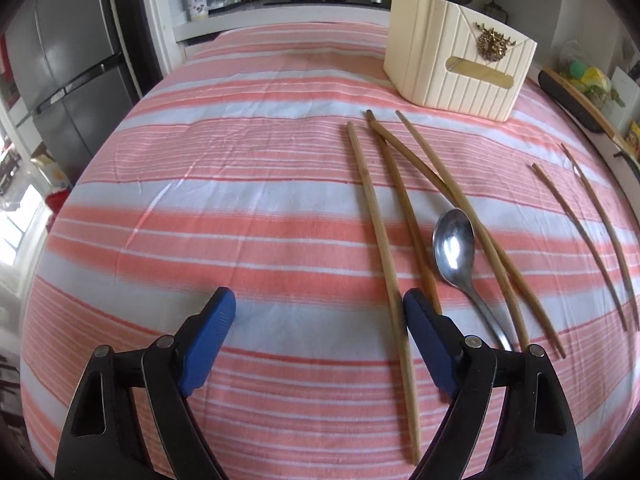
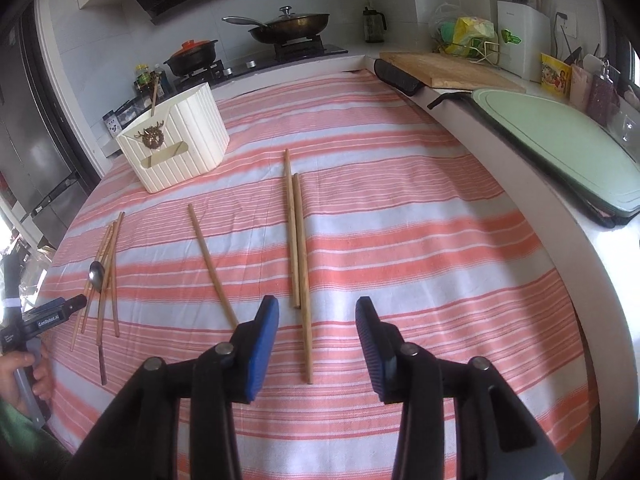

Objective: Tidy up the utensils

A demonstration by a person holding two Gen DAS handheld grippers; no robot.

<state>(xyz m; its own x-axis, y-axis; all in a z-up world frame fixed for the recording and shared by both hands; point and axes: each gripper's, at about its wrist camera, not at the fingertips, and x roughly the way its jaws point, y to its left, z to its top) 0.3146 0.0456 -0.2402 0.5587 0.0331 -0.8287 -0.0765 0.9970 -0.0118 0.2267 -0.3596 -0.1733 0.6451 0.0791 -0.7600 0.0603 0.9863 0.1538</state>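
Observation:
A cream ribbed utensil holder (image 1: 460, 68) stands at the far side of the striped table; it also shows in the right wrist view (image 2: 176, 144), with one chopstick standing in it. Several wooden chopsticks (image 1: 380, 248) and a metal spoon (image 1: 456, 252) lie in front of my left gripper (image 1: 318, 308), which is open and empty, its right finger beside the nearest chopstick. My right gripper (image 2: 318, 312) is open and empty, above a pair of chopsticks (image 2: 298, 248). A single chopstick (image 2: 210, 264) lies to its left. The spoon (image 2: 96, 274) lies among chopsticks further left.
The pink and white striped cloth (image 1: 240, 200) covers the table. A counter with a stove and pans (image 2: 288, 28) runs behind. A wooden cutting board (image 2: 448, 68) and a green board (image 2: 560, 140) sit on the counter at right. A fridge (image 1: 68, 72) stands at left.

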